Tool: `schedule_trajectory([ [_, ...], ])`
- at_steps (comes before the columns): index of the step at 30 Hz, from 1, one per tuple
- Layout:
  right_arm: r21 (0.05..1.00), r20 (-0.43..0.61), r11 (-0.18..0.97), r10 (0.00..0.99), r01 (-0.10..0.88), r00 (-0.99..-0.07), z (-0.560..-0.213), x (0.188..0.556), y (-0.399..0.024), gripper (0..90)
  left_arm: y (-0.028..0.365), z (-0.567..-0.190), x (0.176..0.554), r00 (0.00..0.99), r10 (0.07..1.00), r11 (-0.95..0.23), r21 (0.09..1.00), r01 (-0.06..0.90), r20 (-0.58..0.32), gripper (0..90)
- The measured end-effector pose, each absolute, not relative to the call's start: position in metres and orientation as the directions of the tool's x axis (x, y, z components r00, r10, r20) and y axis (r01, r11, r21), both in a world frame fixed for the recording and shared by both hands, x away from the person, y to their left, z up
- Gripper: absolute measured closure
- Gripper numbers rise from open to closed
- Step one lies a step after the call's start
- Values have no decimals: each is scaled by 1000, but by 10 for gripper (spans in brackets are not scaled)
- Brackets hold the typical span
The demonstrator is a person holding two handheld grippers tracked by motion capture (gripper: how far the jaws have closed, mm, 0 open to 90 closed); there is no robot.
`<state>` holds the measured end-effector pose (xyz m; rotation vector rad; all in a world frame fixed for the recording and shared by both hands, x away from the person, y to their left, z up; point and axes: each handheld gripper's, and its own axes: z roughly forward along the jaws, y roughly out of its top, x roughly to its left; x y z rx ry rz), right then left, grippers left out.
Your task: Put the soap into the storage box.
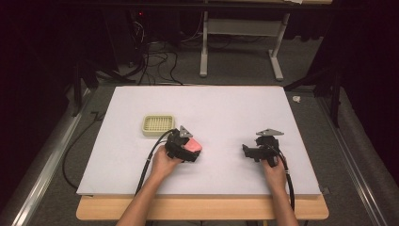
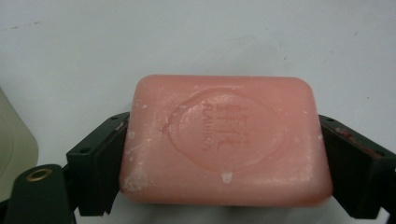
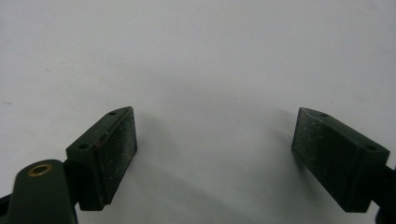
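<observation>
A pink bar of soap [image 2: 224,142] sits clamped between the two black jaws of the left gripper [image 2: 224,158], one jaw pressed against each short end. The bar is a rounded rectangle with soft corners, matte and waxy, flecked with pale crumbs and small chips along its lower edge. An oval seal with raised lettering is stamped into its upper face. Beneath the bar and ahead of the jaws lies the smooth white table surface [image 2: 196,37].

From the high view, the left gripper [image 1: 190,149] holds the soap [image 1: 193,145] low over the table [image 1: 226,108]. Just beyond these jaws and a little to their left rests a cream plastic soap dish [image 1: 158,124], rectangular with rounded corners and a slotted, ribbed floor; its pale curved edge [image 2: 14,144] shows beside the left jaw in the left gripper view.

The right gripper [image 1: 249,151] stands well apart from the soap. Its jaws [image 3: 224,158] are spread wide with bare white table between them; their flat pads [image 3: 116,154] are dull, dusty black rubber.
</observation>
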<state>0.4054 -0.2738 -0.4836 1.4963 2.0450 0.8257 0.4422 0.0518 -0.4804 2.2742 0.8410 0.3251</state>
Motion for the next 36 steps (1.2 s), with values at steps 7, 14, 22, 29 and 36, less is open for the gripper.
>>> schedule_trajectory([
  [7, 707, -23, 223, 956, 672, -293, -484, 405, -274, 146, 52, -480, 442, 758, 652, -560, 673, 484, -3, 136],
  [14, 706, -23, 223, 956, 672, -292, -484, 405, -274, 146, 52, -476, 439, 757, 654, -559, 681, 473, 10, 137],
  [22, 706, -23, 223, 956, 672, -293, -484, 405, -274, 146, 55, -467, 433, 756, 655, -551, 695, 462, 16, 137],
  [29, 706, -23, 223, 956, 672, -292, -484, 405, -274, 146, 59, -456, 425, 758, 652, -539, 714, 446, 19, 137],
  [36, 706, -23, 223, 956, 672, -293, -484, 405, -274, 146, 65, -448, 419, 757, 653, -525, 731, 436, 18, 136],
])
